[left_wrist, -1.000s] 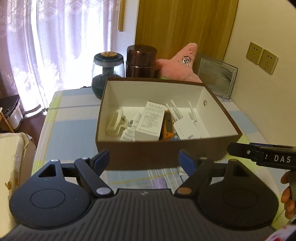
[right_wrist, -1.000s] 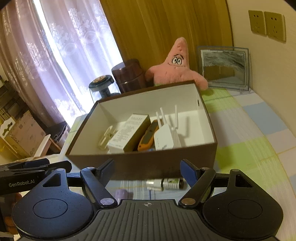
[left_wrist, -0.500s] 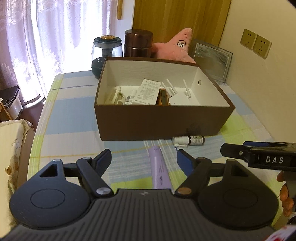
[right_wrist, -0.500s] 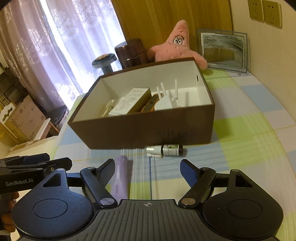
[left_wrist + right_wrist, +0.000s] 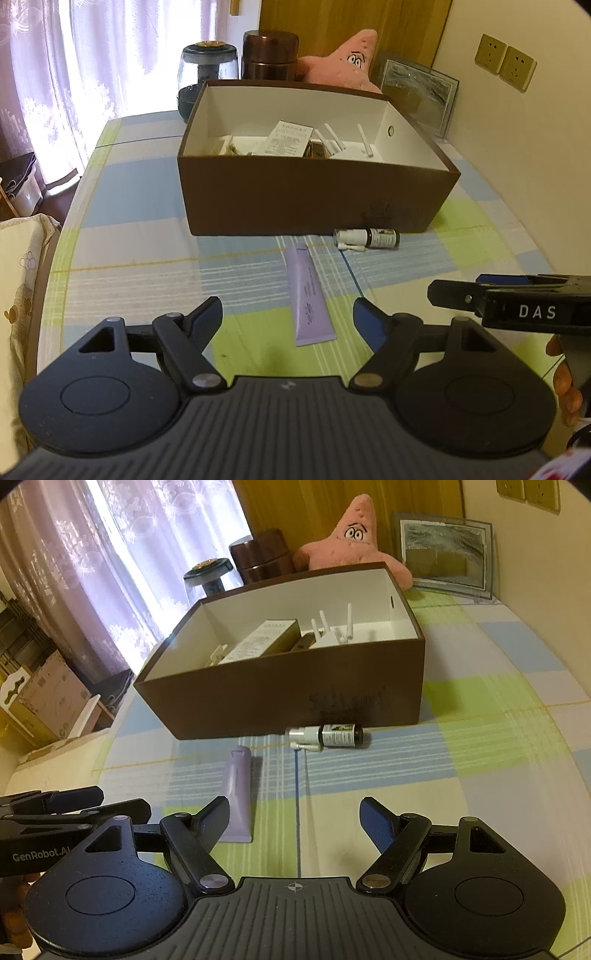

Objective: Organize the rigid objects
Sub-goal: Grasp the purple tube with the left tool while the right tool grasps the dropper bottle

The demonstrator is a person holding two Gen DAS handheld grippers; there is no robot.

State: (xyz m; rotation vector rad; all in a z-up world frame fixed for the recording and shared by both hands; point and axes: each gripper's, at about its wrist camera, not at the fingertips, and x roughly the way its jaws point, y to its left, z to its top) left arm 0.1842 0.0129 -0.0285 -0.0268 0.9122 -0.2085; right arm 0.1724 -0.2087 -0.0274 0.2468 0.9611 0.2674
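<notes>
A brown box [image 5: 310, 199] [image 5: 258, 705] with a white inside stands on the checked tablecloth and holds a white carton [image 5: 290, 138], a white router with antennas [image 5: 332, 635] and other small items. In front of it lie a lilac tube [image 5: 310, 295] [image 5: 236, 790] and a small dark spray bottle [image 5: 367, 238] [image 5: 328, 736]. My left gripper [image 5: 288, 319] hovers open just short of the tube's near end, nothing between its fingers. My right gripper [image 5: 295, 812] is open and empty too, with the tube beside its left finger and the bottle farther ahead.
Behind the box stand a glass jar [image 5: 207, 70], a brown canister [image 5: 271, 55], a pink star plush [image 5: 351, 542] and a framed picture [image 5: 445, 554]. A wall with sockets [image 5: 506, 61] runs along the right. Cardboard boxes [image 5: 40, 698] sit off the table's left edge.
Both grippers have drawn back from the box and sunk lower. The tube and the spray bottle, hidden or barely visible a second ago, now lie in plain view ahead of the fingers.
</notes>
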